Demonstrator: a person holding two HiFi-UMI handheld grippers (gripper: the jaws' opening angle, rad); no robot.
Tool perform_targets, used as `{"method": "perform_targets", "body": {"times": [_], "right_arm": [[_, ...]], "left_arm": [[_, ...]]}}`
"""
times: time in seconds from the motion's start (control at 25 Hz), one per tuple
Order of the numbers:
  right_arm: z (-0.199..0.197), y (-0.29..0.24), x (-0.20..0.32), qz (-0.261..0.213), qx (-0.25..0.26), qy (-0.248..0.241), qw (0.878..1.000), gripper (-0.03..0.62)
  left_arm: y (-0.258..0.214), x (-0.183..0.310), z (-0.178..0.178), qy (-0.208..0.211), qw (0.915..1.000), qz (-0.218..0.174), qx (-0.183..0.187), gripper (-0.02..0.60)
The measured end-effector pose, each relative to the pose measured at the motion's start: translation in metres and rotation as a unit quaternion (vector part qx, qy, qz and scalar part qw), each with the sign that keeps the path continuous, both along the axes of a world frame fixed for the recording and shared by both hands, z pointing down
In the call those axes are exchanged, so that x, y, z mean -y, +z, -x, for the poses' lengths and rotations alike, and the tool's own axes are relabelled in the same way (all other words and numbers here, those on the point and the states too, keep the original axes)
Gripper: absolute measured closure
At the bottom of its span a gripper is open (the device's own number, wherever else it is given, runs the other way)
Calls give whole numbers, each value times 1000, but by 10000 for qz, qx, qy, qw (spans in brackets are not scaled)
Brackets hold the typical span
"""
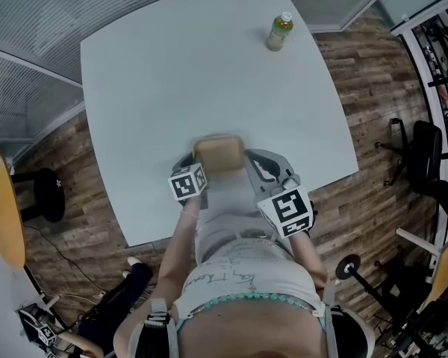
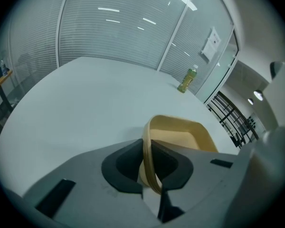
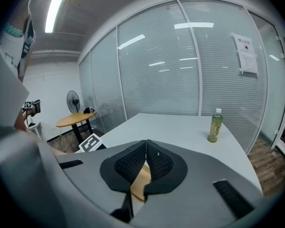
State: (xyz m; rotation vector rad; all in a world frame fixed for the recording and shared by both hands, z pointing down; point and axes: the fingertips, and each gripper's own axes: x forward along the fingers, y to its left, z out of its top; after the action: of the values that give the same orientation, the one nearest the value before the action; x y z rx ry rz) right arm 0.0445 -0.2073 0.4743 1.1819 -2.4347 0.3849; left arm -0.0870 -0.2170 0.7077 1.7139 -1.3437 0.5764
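A tan shallow tray point(image 1: 219, 154) hangs just above the near edge of the white table point(image 1: 209, 73), held between my two grippers. My left gripper point(image 1: 193, 164) is shut on the tray's left rim; in the left gripper view the rim point(image 2: 151, 161) stands pinched between the dark pads point(image 2: 126, 167), with the tray's hollow point(image 2: 180, 137) beyond. My right gripper point(image 1: 251, 167) is shut on the right side; in the right gripper view a tan edge point(image 3: 141, 180) shows between its meshed pads point(image 3: 157, 161). A green drink bottle point(image 1: 279, 32) stands upright at the table's far right.
Glass walls with blinds point(image 3: 180, 70) close off the far side. A round wooden table point(image 3: 76, 119) and a fan point(image 3: 72, 100) stand to the left. A black stool point(image 1: 45, 194) is at the left, and chairs and stands point(image 1: 425, 155) are at the right on the wooden floor.
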Motion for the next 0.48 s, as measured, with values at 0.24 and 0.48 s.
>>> {"method": "perform_targets", "body": {"times": [0.24,0.48], "right_arm": [[-4,-5,-7,-91,-2,49,9999,594],[-1,-5,-14,-145,0,124,9998,594]], "left_arm": [[-16,-7,2,18,10000,-72,-14,555],[-43,-8,5,78,9993,-376,29,555]]}}
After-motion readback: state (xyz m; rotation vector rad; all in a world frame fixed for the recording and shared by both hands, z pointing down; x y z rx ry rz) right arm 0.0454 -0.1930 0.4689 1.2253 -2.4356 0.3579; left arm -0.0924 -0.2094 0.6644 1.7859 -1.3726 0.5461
